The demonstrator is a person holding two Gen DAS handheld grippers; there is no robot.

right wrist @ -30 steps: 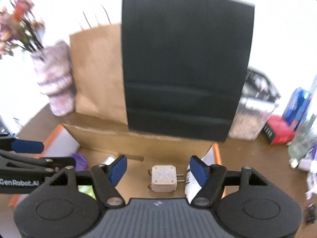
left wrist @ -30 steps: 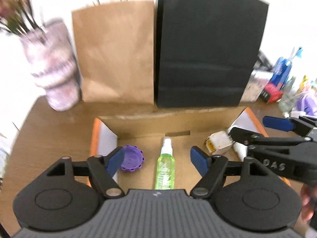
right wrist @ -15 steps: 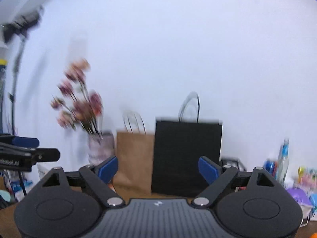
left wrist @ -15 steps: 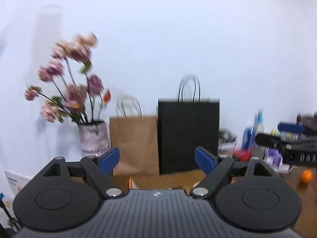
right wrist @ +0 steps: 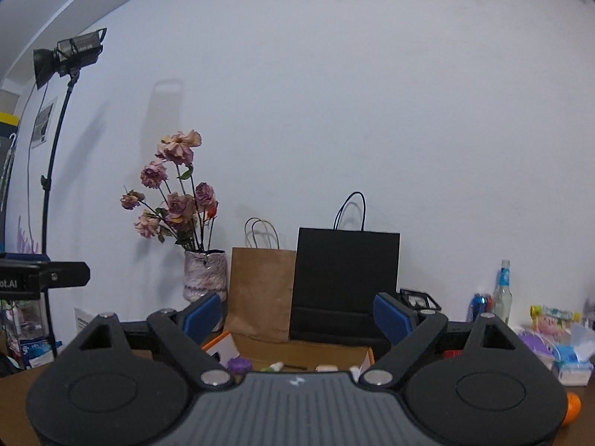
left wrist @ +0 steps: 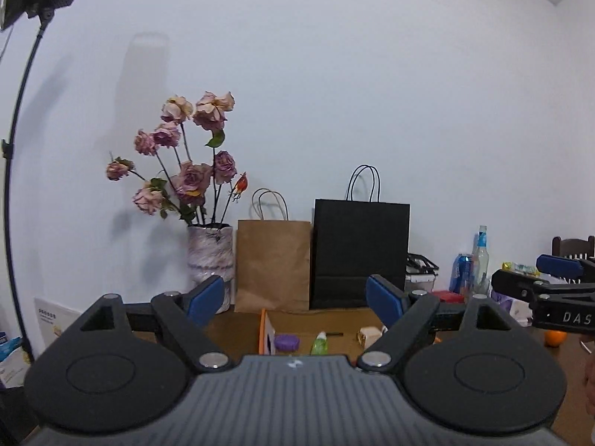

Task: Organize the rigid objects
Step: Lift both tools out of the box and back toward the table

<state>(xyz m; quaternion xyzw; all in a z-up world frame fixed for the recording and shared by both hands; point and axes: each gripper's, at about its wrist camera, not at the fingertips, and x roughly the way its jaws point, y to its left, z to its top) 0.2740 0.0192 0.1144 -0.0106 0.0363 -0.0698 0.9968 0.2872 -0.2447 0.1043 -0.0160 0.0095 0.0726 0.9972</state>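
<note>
An open cardboard box [left wrist: 266, 329] with orange flaps lies on the wooden table, far ahead and low in both views. Inside it I see a purple lid [left wrist: 286, 342], a green spray bottle [left wrist: 319, 343] and a white plug [left wrist: 369, 335]. The right wrist view shows the same box [right wrist: 297, 351], with the purple lid [right wrist: 239, 364] just above my gripper body. My left gripper [left wrist: 294, 297] is open and holds nothing. My right gripper [right wrist: 297, 314] is open too, with nothing between its blue pads. Both point level, well back from the box.
Behind the box stand a vase of dried roses [left wrist: 210, 256], a brown paper bag [left wrist: 273, 265] and a black paper bag [left wrist: 360, 254]. Bottles and cans [left wrist: 470, 267], an orange [left wrist: 555, 337] and small clutter sit at the right. A lamp stand [right wrist: 55, 171] rises at the left.
Both grippers have drawn far back from the box and tipped up to level. The box has shrunk to the lower middle of the views. Both jaws stand a little wider.
</note>
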